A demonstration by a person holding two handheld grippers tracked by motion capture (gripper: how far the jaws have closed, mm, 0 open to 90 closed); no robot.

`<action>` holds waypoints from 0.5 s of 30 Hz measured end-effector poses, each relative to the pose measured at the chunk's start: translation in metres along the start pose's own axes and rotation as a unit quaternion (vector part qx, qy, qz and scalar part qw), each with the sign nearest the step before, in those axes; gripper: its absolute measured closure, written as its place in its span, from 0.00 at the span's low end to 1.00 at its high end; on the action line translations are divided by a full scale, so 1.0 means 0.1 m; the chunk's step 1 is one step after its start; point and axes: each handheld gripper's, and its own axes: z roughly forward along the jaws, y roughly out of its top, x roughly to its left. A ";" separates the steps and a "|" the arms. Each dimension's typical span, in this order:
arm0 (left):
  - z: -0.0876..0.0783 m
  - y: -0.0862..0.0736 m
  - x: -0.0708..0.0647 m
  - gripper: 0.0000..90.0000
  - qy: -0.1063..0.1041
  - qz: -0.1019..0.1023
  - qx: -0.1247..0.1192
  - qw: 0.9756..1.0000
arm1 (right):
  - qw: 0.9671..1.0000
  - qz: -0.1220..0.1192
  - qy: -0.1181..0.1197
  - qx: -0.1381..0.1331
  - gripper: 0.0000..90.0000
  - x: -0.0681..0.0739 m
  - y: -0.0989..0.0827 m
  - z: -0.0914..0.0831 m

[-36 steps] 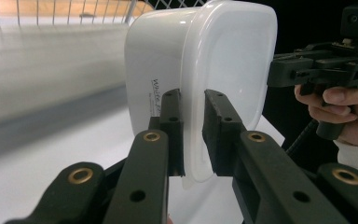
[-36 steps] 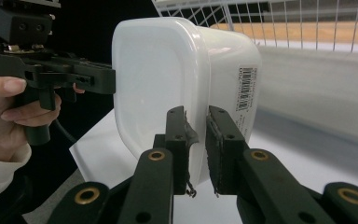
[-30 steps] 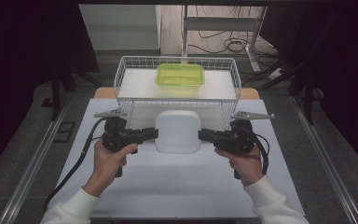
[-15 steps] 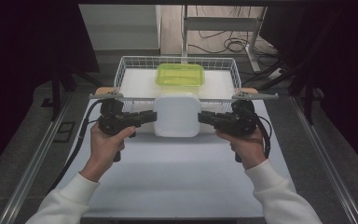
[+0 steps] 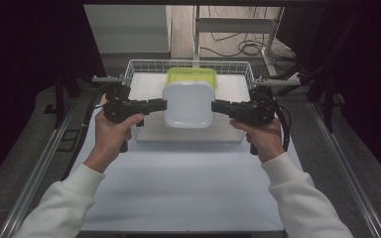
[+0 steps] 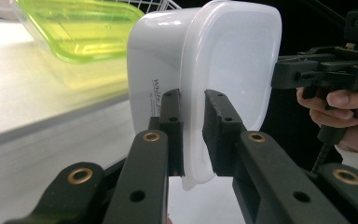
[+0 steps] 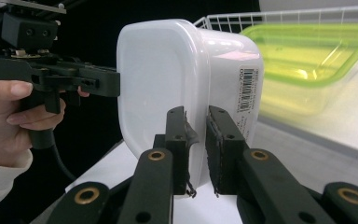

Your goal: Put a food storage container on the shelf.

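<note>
The left gripper [image 5: 161,104] has its two black jaws clamped on the rim of the white container [image 5: 188,103], one pad on each face of the thin lip at the container's left side; in the left gripper view the rim runs straight down between the pads [image 6: 216,133] with no gap. The right gripper [image 5: 216,105] pinches the opposite rim in the same way, and in the right gripper view its pads [image 7: 220,142] press on the lip from both sides. The jaws of the two grippers point level and inward, toward each other, with the container spanning the space between them. It is held off the table, lid side toward the person, in front of and partly over the near edge of the white wire basket [image 5: 138,67]. A yellow-green container [image 5: 192,75] sits in the basket just behind it. The left hand [image 5: 113,133] wraps the gripper's handle from below with the fingers curled round the grip; the right hand [image 5: 261,135] mirrors it. Both forearms, in white sleeves [image 5: 59,208], rise from the bottom of the high view and angle inward over the white table [image 5: 178,188].
</note>
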 end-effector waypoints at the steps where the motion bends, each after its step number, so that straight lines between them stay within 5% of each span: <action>1: 0.00 0.03 0.00 0.87 0.001 0.002 0.001 1.000 | 1.000 0.000 0.000 0.000 0.88 0.00 0.00 0.00; 15: 0.14 0.46 0.25 0.87 -0.016 -0.015 0.007 1.000 | 1.000 0.021 0.004 -0.005 0.88 -0.26 0.33 0.14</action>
